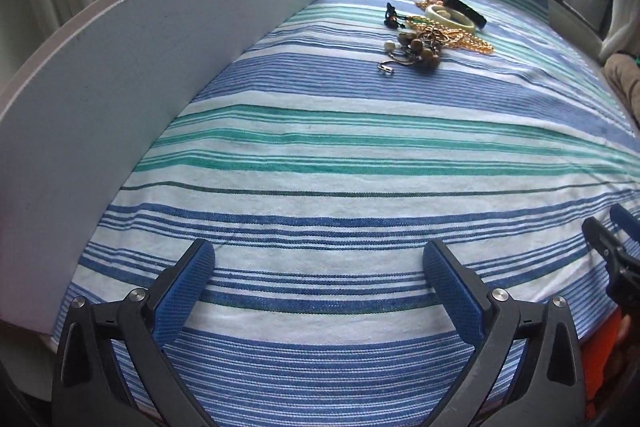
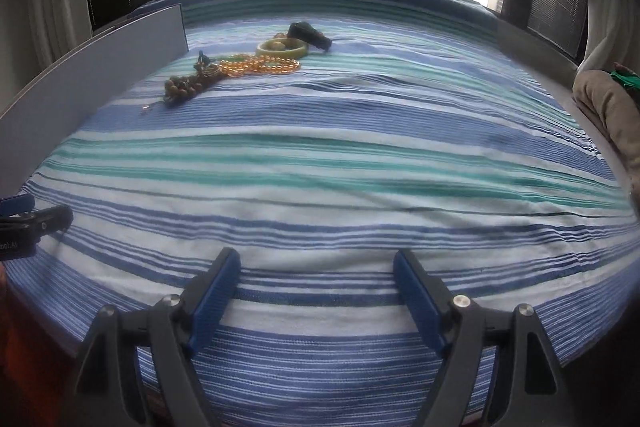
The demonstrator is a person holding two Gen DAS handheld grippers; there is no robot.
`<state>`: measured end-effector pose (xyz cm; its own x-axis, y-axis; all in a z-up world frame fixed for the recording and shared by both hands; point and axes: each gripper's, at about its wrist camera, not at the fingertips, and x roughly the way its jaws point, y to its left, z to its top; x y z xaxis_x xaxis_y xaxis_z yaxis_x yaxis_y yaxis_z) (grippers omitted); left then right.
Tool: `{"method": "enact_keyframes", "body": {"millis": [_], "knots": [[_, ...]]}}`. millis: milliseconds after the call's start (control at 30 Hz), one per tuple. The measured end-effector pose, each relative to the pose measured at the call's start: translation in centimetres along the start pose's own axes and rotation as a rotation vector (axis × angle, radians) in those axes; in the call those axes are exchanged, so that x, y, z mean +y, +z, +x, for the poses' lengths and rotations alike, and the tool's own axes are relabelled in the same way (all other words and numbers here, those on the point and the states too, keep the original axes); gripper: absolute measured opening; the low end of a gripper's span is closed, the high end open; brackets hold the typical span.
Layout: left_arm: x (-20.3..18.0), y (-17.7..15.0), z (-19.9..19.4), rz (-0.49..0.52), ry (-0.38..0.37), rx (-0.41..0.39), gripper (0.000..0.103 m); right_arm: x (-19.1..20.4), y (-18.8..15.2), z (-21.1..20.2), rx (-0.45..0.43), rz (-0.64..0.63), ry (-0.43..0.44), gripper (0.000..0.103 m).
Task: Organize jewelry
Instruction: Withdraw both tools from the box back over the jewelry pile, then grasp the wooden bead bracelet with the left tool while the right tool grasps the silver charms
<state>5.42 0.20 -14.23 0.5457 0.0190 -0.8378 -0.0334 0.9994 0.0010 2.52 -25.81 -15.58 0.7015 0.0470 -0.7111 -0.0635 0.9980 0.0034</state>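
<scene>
Left wrist: grey board (image 1: pixel 160 39) beside jewelry heap (image 1: pixel 432 31) on striped cloth (image 1: pixel 340 147).

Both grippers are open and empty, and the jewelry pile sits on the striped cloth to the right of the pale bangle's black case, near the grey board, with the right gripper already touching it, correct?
Not touching. In the right wrist view the right gripper is open over bare striped cloth, well short of the jewelry pile. The rest holds.
</scene>
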Motion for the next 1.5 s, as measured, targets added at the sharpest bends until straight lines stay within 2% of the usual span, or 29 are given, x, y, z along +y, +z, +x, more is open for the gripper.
{"method": "enact_keyframes", "body": {"millis": [33, 167, 333, 433, 500, 567, 600, 667, 767, 867, 967, 1033, 1100, 1133, 1167, 1200, 1233, 1267, 1300, 1333, 1500], "knots": [[0.0, -0.1, 0.0, 0.001, -0.002, -0.011, 0.103, 0.1, -0.2, 0.0, -0.008, 0.003, -0.004, 0.085], [0.0, -1.0, -0.5, 0.014, -0.011, -0.066, 0.103, 0.3, -0.3, 0.1, -0.011, 0.010, -0.016, 0.086], [-0.2, -0.8, -0.6, 0.004, -0.002, -0.042, 0.103, 0.4, 0.1, 0.4, 0.010, 0.022, -0.026, 0.086], [-0.1, -0.9, -0.6, 0.020, -0.015, -0.054, 0.103, 0.5, -0.1, 0.3, -0.001, 0.032, -0.036, 0.086], [0.0, -0.6, -0.5, 0.035, -0.029, -0.018, 0.103, 0.7, -0.2, 0.2, -0.006, 0.044, -0.048, 0.086], [0.0, 0.2, -0.5, 0.042, -0.054, 0.057, 0.102, 0.8, -0.3, 0.2, -0.009, 0.048, -0.052, 0.086], [0.0, 0.7, -1.0, 0.037, -0.080, 0.063, 0.101, 0.7, -0.3, 0.2, -0.011, 0.048, -0.052, 0.086], [-0.2, 2.5, -2.8, 0.027, -0.127, 0.013, 0.101, 0.7, -0.3, 0.2, -0.010, 0.048, -0.048, 0.087], [-1.4, 6.7, -4.2, 0.049, -0.215, -0.044, 0.101, 0.7, -0.2, 0.3, -0.003, 0.053, -0.045, 0.088], [-3.1, 11.3, -2.2, 0.046, -0.298, -0.040, 0.101, 0.7, 0.0, 0.3, 0.006, 0.056, -0.045, 0.088], [-5.0, 14.4, 2.2, 0.019, -0.256, -0.025, 0.099, 0.8, -0.1, 0.2, -0.005, 0.056, -0.047, 0.088], [-6.1, 15.5, 5.1, 0.017, -0.214, 0.006, 0.081, 0.9, -0.2, 0.2, -0.012, 0.056, -0.047, 0.088], [-7.1, 16.1, 7.5, 0.028, -0.201, 0.041, 0.073, 0.9, -0.3, 0.1, -0.016, 0.053, -0.043, 0.088], [-7.4, 16.2, 8.6, 0.038, -0.187, 0.056, 0.066, 0.9, -0.3, 0.1, -0.018, 0.050, -0.040, 0.088], [-7.5, 16.2, 9.3, 0.044, -0.158, 0.064, 0.058, 0.8, -0.4, 0.1, -0.019, 0.048, -0.036, 0.088], [-7.5, 16.2, 9.1, 0.056, -0.136, 0.021, 0.042, 0.8, -0.4, 0.1, -0.020, 0.045, -0.033, 0.088], [-7.3, 16.1, 8.8, 0.058, -0.154, 0.004, 0.034, 0.8, -0.4, 0.1, -0.021, 0.042, -0.032, 0.088], [-7.0, 16.0, 8.2, 0.047, -0.186, -0.001, 0.033, 0.8, -0.4, 0.1, -0.022, 0.041, -0.031, 0.088], [-6.5, 15.8, 7.4, 0.035, -0.213, -0.015, 0.020, 0.9, -0.4, 0.1, -0.023, 0.040, -0.031, 0.088], [-6.2, 15.5, 6.5, 0.036, -0.234, -0.032, 0.012, 0.9, -0.4, 0.1, -0.023, 0.039, -0.031, 0.088], [-3.3, 12.4, 2.3, 0.034, -0.319, -0.031, 0.011, 0.9, -0.3, 0.2, -0.020, 0.042, -0.033, 0.088]]}}
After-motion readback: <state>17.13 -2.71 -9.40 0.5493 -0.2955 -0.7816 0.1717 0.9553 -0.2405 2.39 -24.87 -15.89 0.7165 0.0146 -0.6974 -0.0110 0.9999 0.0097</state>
